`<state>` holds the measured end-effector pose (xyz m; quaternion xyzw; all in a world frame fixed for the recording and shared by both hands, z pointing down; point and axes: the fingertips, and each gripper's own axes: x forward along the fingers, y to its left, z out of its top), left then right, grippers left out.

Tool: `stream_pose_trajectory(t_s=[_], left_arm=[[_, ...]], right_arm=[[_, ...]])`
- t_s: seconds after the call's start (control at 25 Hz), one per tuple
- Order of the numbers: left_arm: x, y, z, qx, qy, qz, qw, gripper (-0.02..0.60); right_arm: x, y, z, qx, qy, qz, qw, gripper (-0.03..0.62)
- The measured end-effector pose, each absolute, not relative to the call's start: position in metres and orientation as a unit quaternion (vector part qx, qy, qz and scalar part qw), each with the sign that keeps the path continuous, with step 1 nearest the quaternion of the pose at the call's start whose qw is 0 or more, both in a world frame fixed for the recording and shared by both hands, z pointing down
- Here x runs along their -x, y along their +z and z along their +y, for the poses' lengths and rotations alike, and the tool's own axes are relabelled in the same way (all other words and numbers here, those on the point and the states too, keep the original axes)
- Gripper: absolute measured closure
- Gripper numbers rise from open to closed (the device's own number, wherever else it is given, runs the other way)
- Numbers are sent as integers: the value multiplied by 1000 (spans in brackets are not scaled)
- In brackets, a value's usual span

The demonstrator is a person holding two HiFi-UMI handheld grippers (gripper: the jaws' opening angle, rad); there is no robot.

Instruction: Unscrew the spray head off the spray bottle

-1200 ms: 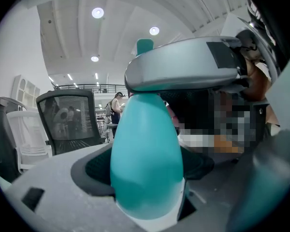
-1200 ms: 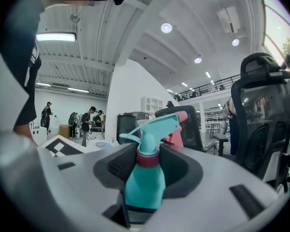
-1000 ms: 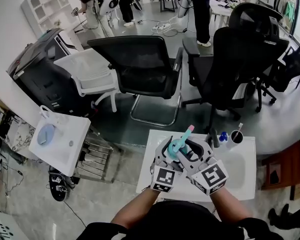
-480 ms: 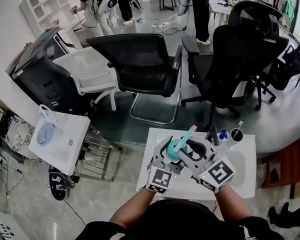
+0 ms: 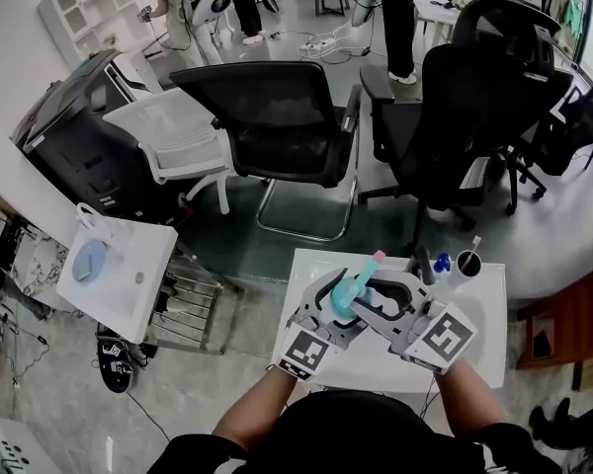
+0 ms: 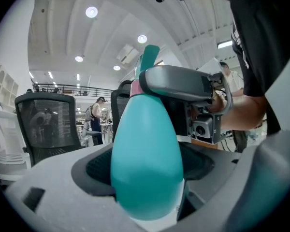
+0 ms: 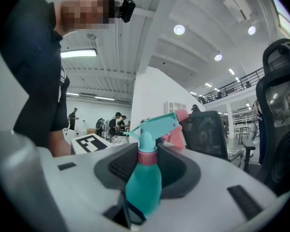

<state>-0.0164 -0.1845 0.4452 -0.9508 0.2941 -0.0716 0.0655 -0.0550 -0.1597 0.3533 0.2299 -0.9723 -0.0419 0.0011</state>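
Observation:
I hold a teal spray bottle in the air over the white table. My left gripper is shut on its round body, which fills the left gripper view. My right gripper comes from the right. Its jaws have just been closing, and the pink collar under the teal spray head sits between its pads. In the head view the spray head points up and away from me. The bottle's base is hidden by the jaws.
A dark cup with sticks in it and a small blue item stand at the table's far right corner. Black office chairs stand beyond the table. A small white side table and a wire rack are at the left.
Both grippers have tipped with the bottle still between them. The left marker cube has swung left and the right one right and up. The bottle sits slightly higher.

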Motion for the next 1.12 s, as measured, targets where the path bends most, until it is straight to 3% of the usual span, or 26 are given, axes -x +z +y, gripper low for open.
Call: stream_pose_trajectory(t_s=[0.64,0.84,0.96,1.12], left_arm=[[1,442,-123,992,-70,67,84,176],[7,452,-156,980,-91,163,67,176],[19,462,-185,956,-117,264,48,177],[35,465,-206,927,-112,358,18,178]], right_arm=[[55,349,-107,-5,-10,-1000,-6,459],[53,358,-130,-85,-30,-996,-4,453],[50,363,-147,-171,-48,-984,4,380],[40,361,-166,-267,-41,-962,-45,375]])
